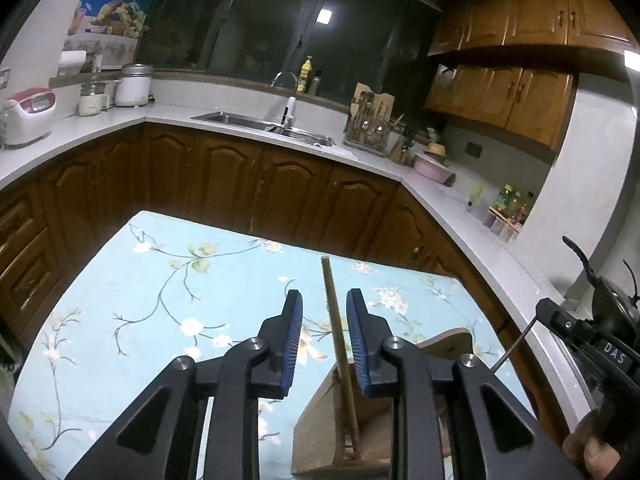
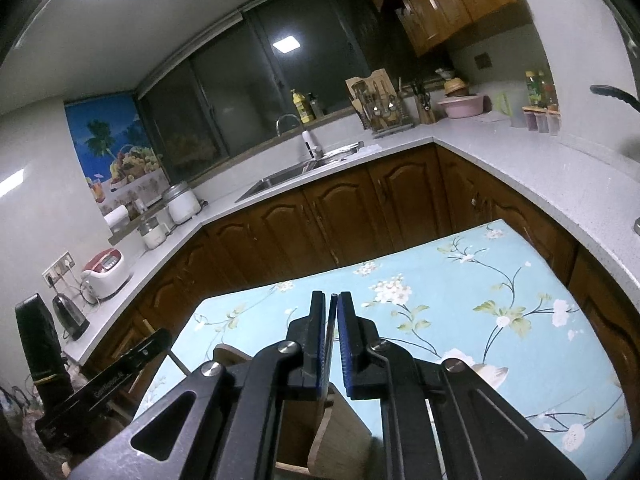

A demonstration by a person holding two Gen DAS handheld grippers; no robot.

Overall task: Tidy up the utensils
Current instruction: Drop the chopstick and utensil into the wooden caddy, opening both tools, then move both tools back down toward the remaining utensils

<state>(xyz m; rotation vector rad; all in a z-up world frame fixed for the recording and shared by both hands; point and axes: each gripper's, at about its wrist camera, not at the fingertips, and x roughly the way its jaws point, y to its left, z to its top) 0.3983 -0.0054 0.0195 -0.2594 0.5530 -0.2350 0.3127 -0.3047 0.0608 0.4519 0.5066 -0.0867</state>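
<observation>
A wooden utensil holder point(image 1: 320, 432) stands on the table with the pale blue flowered cloth point(image 1: 160, 300). An olive-brown chopstick point(image 1: 335, 332) rises upright out of it between the fingers of my left gripper point(image 1: 324, 294), which is open, with a gap on each side of the stick. In the right wrist view my right gripper point(image 2: 332, 295) is shut on a thin dark utensil point(image 2: 333, 312) above the same holder point(image 2: 340, 420). From the left wrist view its body point(image 1: 580, 348) is at the right, with a thin metal rod point(image 1: 516, 344) slanting down from it towards the holder.
Brown cabinets and a grey L-shaped counter point(image 1: 440, 188) surround the table. On it are a sink point(image 1: 256, 124), a cutlery rack point(image 1: 370, 128), a pink basin point(image 1: 432, 168), spice jars point(image 1: 504, 216) and a rice cooker point(image 1: 28, 114). A kettle point(image 2: 70, 316) stands at the left.
</observation>
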